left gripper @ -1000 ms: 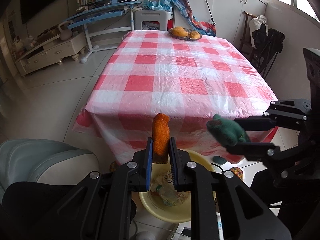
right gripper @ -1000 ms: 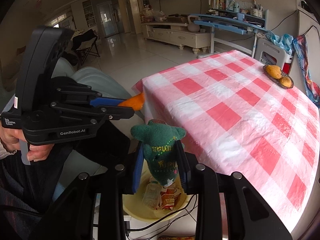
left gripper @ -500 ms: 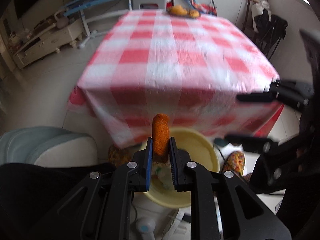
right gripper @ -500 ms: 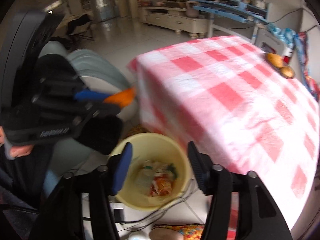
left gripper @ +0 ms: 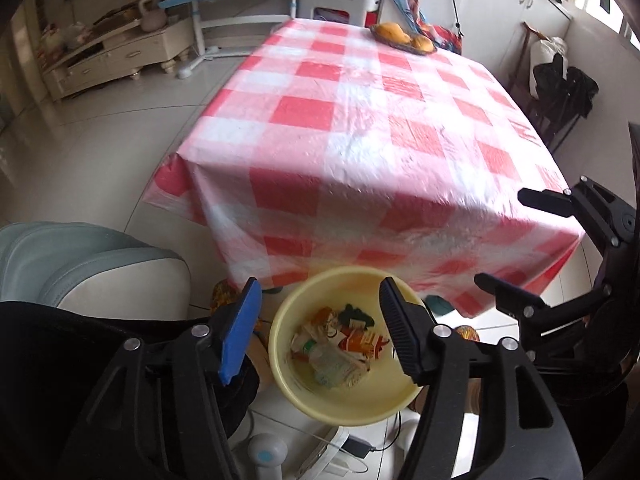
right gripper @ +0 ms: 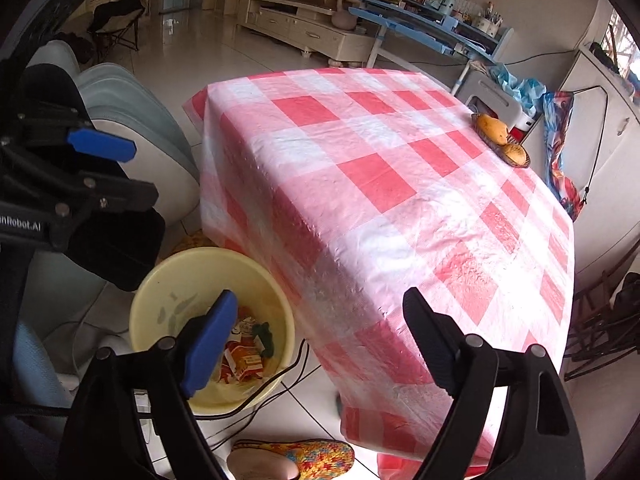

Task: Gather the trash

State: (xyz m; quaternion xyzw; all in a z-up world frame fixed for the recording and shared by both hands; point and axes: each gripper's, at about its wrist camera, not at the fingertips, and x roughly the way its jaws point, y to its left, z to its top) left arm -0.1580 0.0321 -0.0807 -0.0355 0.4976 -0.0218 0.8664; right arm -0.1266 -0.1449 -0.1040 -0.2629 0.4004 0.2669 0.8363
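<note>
A yellow trash bucket [left gripper: 304, 392] stands on the floor by the near edge of the table and holds wrappers, a plastic bottle and a green plush toy [left gripper: 356, 314]. It also shows in the right wrist view [right gripper: 160, 280]. My left gripper [left gripper: 320, 328] is open and empty, right above the bucket. My right gripper [right gripper: 316, 336] is open and empty, over the table's corner beside the bucket; it shows in the left wrist view [left gripper: 516, 240] at the right. The orange piece is not visible.
The table wears a red and white checked cloth [left gripper: 360, 120] with a fruit basket [left gripper: 404, 38] at its far end. A grey chair [left gripper: 92, 268] stands left of the bucket. A cable [right gripper: 280, 380] and a colourful slipper [right gripper: 304, 456] lie on the floor.
Both grippers opened. The green plush toy left the right gripper first and the orange piece left the left gripper after it. Both views tilted down toward the bucket.
</note>
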